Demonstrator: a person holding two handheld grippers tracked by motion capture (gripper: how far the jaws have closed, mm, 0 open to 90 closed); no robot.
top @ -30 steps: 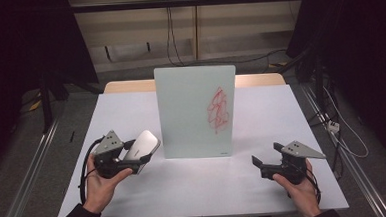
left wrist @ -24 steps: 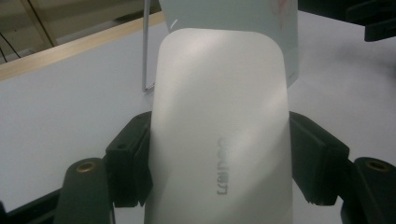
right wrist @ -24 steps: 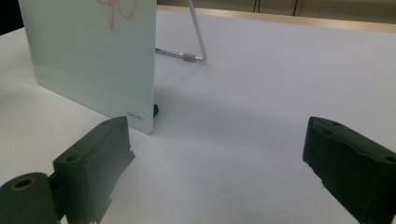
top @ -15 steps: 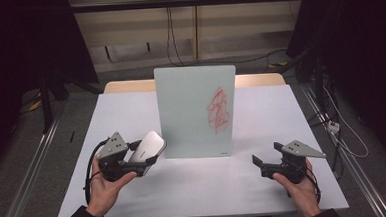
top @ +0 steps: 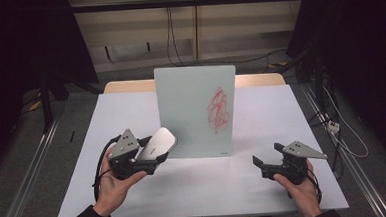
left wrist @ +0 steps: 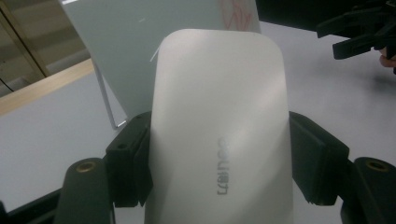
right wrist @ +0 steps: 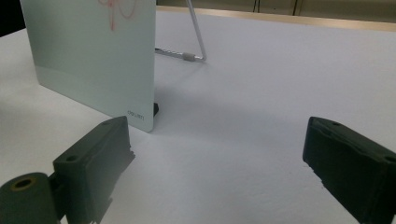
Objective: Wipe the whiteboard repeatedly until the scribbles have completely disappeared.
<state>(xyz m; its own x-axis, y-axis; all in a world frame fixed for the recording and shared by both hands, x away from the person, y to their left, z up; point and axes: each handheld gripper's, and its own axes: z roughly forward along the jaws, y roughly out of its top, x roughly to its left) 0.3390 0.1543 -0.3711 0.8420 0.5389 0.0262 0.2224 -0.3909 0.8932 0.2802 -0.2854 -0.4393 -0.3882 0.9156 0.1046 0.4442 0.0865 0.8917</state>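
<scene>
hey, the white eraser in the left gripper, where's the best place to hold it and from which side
Grip the eraser across its two long, straight edges near one end, coming in from that end, much as the left gripper holds it now. Its body is flat and oblong with rounded corners, so the parallel sides give the pads firm seats, while the far end likely stays free to reach the red scribble on the board.

1. The place looks like a lab or recording room rather than a home.
2. A table (top: 131, 111) with a plain white covering stands alone under a fixed overhead camera.
3. Dark curtains (top: 22, 47) close off both sides.
4. Cables (top: 177, 34) hang down the bare back wall, and metal rails (top: 29, 172) run along the floor.
</scene>
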